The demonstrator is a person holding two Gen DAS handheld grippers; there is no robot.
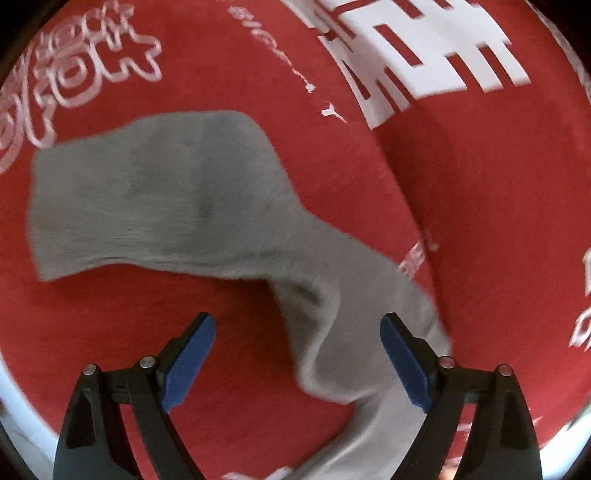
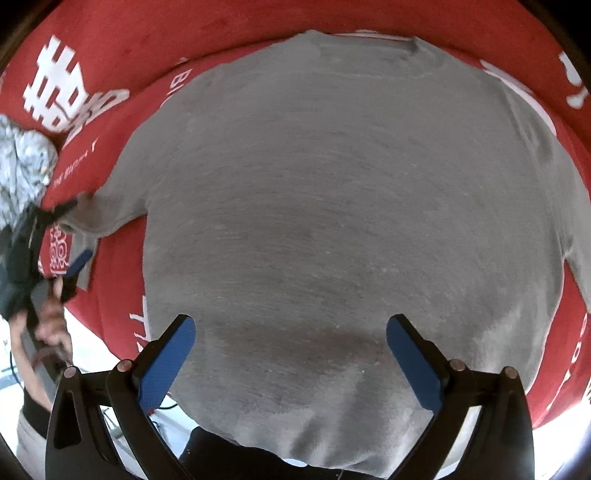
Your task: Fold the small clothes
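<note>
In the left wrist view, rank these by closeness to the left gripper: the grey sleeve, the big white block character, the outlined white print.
From the left gripper:
1. Grey sleeve, draped between its open fingers.
2. Outlined white print, far upper left.
3. Big white block character, far upper right; too close to call with 2.

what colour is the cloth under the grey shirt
Red cloth with white printed characters, clearest in the left wrist view.

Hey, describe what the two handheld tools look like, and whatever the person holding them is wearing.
Both tools match. The left tool and the right tool each have two black angled fingers faced with textured blue pads, joined by black linkage bars with round silver pivot pins. In the right wrist view the person's sleeve is a pale mottled grey-and-white fabric. No cables show on the tools themselves.
</note>
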